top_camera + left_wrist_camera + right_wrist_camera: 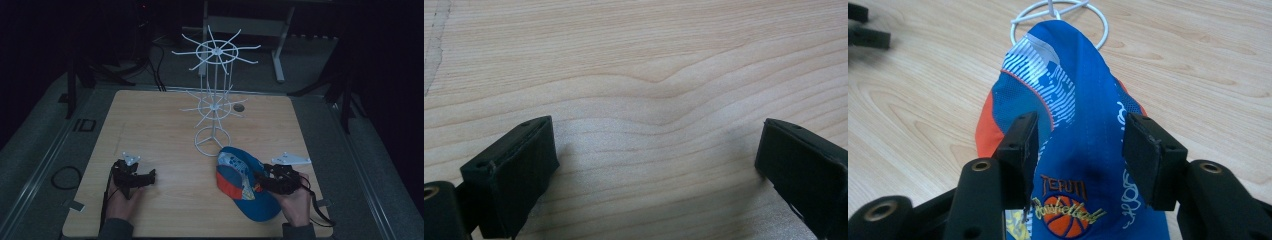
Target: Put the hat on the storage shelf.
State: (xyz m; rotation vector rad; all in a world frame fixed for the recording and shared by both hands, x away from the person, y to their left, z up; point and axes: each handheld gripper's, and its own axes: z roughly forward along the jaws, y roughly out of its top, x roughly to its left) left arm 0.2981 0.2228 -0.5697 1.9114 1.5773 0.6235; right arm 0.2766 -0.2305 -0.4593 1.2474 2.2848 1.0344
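Nearest, right tongs (1078, 150) astride blue cap (1073, 100), jaws apart either side of its crown; left tongs (659, 165) spread wide over bare bench (634, 60); cap lying near right bench edge, just before white wire rack (214, 100).

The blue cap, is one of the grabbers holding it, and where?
The right gripper has the blue cap between its jaws, straddling the raised crown fabric above the basketball logo; whether the pads press cannot be told. The left gripper is open over bare table.

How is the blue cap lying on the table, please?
Flat on the table: the blue cap rests beside the rack's ring base.
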